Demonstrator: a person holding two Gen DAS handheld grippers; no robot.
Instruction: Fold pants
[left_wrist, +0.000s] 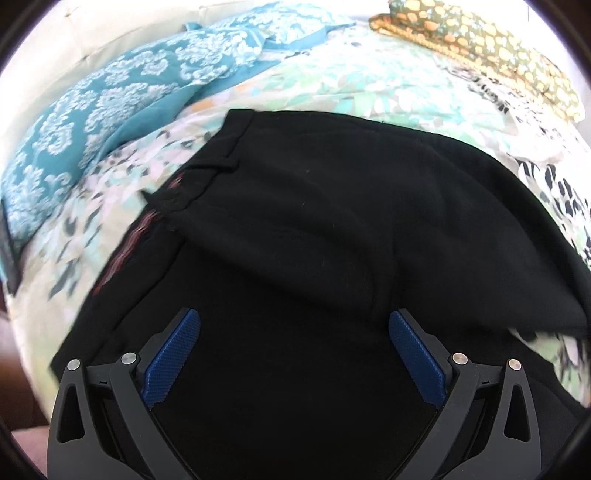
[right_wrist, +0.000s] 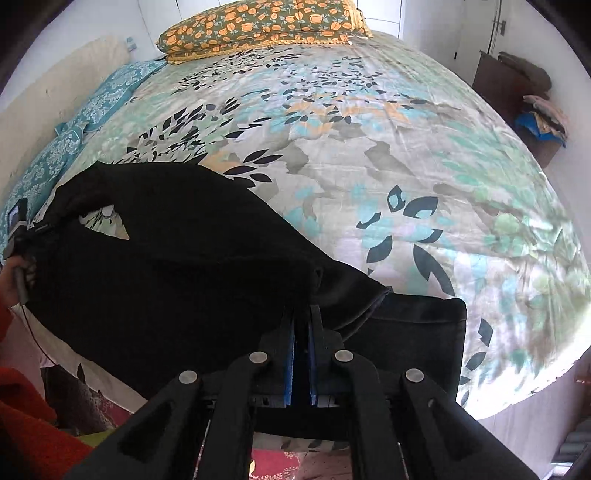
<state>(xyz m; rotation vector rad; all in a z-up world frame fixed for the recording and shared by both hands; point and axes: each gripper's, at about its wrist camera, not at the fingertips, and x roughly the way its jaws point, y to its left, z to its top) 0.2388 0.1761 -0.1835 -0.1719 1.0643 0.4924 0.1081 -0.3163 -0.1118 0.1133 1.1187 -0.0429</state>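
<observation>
Black pants (left_wrist: 314, 229) lie on the floral bedspread, a folded layer draped over the lower one, waistband and belt loop at upper left. My left gripper (left_wrist: 293, 325) is open just above the black cloth, blue pads (left_wrist: 171, 354) wide apart, holding nothing. In the right wrist view the pants (right_wrist: 166, 266) hang lifted from the near edge of the bed. My right gripper (right_wrist: 303, 317) is shut on a fold of the pants; its blue pads (right_wrist: 289, 365) pinch the cloth. The left gripper's tool (right_wrist: 16, 236) shows at the far left edge.
The bed (right_wrist: 388, 166) has a floral sheet. Teal patterned pillows (left_wrist: 110, 103) lie along the left side, orange flowered pillows (right_wrist: 258, 26) at the head. A dark cabinet with piled clothes (right_wrist: 528, 110) stands at the right wall. A red rug (right_wrist: 280, 461) lies below.
</observation>
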